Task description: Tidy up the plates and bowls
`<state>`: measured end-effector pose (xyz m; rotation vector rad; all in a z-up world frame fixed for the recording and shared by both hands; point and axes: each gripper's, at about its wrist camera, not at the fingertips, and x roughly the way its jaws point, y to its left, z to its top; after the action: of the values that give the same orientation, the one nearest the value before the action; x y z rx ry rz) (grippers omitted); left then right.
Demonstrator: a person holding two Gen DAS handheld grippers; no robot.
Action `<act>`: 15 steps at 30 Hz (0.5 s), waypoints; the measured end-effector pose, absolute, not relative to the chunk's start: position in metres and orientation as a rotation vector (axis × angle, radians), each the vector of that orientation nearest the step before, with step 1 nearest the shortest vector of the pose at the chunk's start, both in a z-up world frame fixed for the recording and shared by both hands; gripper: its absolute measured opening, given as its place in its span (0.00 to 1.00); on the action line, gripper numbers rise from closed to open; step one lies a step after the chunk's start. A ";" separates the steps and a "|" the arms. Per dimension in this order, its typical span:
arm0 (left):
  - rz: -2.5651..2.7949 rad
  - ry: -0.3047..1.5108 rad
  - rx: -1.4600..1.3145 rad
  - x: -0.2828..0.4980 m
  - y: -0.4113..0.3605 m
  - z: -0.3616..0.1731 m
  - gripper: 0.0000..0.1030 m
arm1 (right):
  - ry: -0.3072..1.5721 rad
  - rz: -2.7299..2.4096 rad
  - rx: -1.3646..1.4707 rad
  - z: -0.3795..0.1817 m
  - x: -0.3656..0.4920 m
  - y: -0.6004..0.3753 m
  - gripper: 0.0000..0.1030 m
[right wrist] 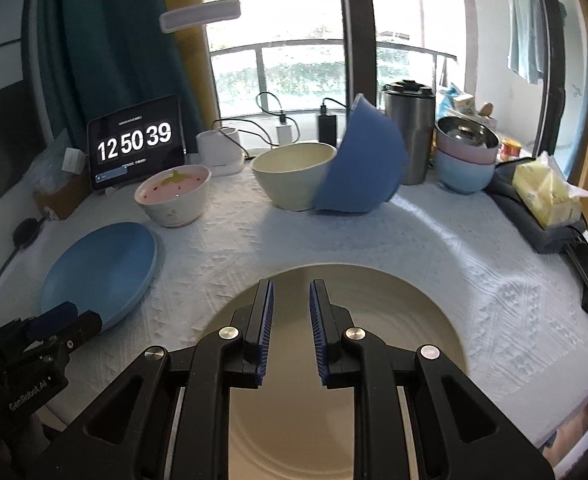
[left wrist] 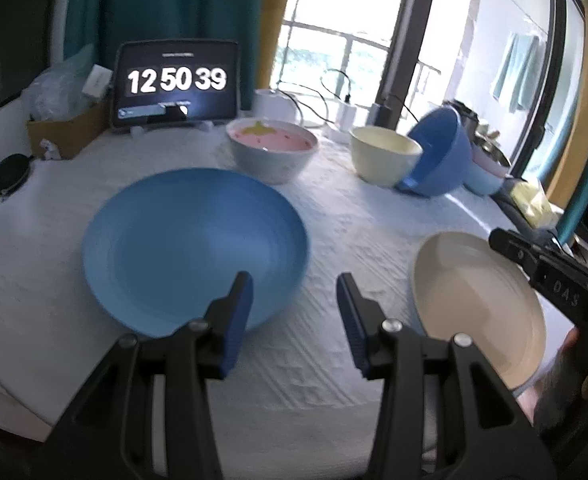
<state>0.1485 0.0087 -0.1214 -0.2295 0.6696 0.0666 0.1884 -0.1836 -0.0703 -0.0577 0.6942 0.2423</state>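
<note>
Right gripper (right wrist: 290,308): jaws narrow, nothing between the pads, hovering over the cream plate (right wrist: 393,300); only this view shows the steel cup (right wrist: 407,136) and stacked bowls (right wrist: 465,160) behind.
Left gripper (left wrist: 294,300): jaws part open, empty, beside the blue plate (left wrist: 194,248).
Worktop (right wrist: 493,260): bare white cloth on the right.
Far row: pink bowl (left wrist: 272,152), cream bowl (left wrist: 383,156), blue bowl (left wrist: 437,156) tilted against it, tablet (left wrist: 176,84).
</note>
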 end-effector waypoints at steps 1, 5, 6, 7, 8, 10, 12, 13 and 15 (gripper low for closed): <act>0.073 0.662 -0.228 0.148 0.012 -0.121 0.44 | 0.695 0.245 -0.062 -0.070 0.189 -0.180 0.19; 0.106 0.628 -0.226 0.145 0.028 -0.119 0.44 | 0.697 0.260 -0.074 -0.070 0.191 -0.165 0.19; 0.114 0.623 -0.229 0.145 0.033 -0.120 0.44 | 0.698 0.265 -0.078 -0.070 0.192 -0.160 0.19; 0.120 0.621 -0.231 0.144 0.037 -0.120 0.44 | 0.700 0.269 -0.083 -0.070 0.192 -0.155 0.19; 0.128 0.619 -0.237 0.144 0.042 -0.121 0.44 | 0.701 0.272 -0.086 -0.071 0.192 -0.152 0.19; 0.140 0.617 -0.247 0.143 0.051 -0.121 0.44 | 0.705 0.282 -0.094 -0.071 0.193 -0.143 0.19; 0.152 0.612 -0.254 0.142 0.060 -0.122 0.44 | 0.708 0.289 -0.103 -0.072 0.194 -0.135 0.19; 0.157 0.610 -0.256 0.142 0.064 -0.122 0.44 | 0.709 0.294 -0.106 -0.072 0.195 -0.129 0.19; 0.169 0.603 -0.258 0.142 0.072 -0.122 0.44 | 0.709 0.299 -0.110 -0.072 0.196 -0.124 0.19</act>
<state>0.1417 0.0723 -0.1220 -0.2578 0.6032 0.1690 0.1963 -0.1236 -0.0724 -0.1104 0.7093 0.2992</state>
